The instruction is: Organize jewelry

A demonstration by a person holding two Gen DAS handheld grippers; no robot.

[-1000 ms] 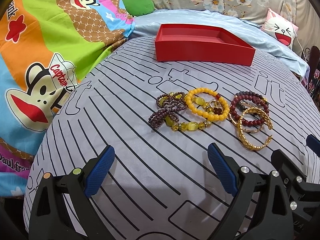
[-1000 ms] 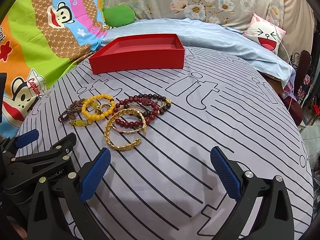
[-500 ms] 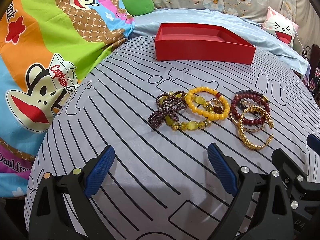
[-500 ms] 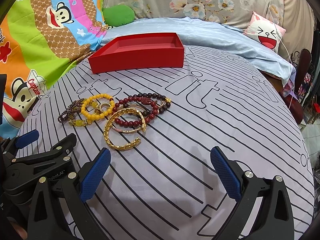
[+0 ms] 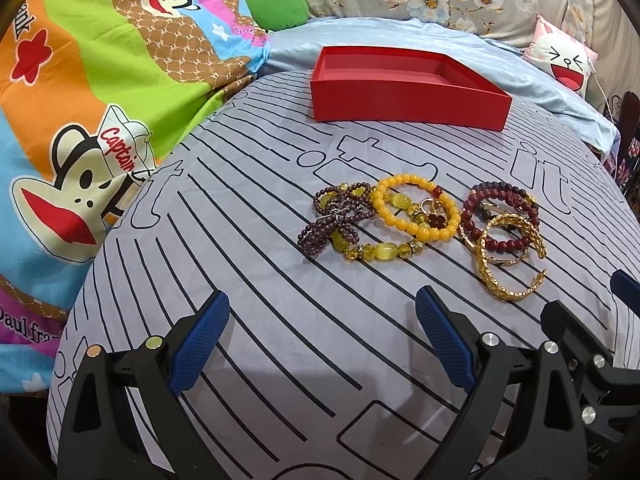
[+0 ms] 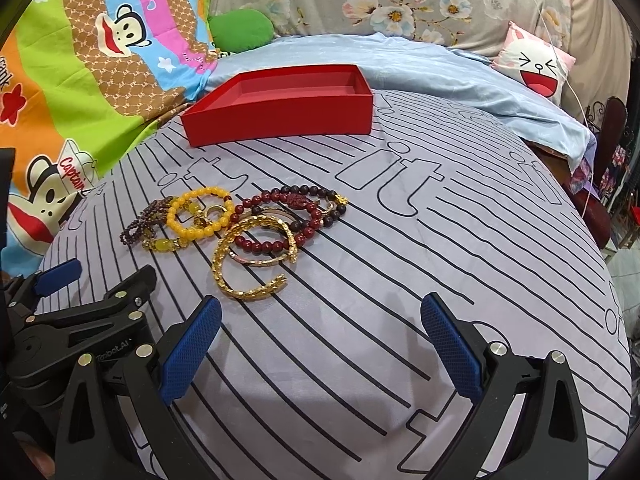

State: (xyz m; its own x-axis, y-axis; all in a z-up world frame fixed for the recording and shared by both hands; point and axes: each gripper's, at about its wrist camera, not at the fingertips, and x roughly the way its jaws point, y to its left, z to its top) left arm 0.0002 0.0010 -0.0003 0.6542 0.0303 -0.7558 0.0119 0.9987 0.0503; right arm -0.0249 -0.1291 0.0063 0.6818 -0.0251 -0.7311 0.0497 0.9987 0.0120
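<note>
a tangle of bracelets [image 5: 420, 222] lies mid-sheet on the striped sheet [image 5: 248, 280], gold bangles [image 6: 250, 258] nearest, the red box [image 6: 280, 110] well beyond it on the far side. nothing lies between. left gripper [image 5: 320, 344] and right gripper [image 6: 316, 344] hover spread wide, empty, on the near side.

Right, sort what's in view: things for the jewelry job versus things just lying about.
For the job: open red rectangular box; yellow beaded bracelet; purple beaded bracelet; dark red beaded bracelet; gold twisted bangle.

Lying about: green cushion; pink cartoon-face pillow.
</note>
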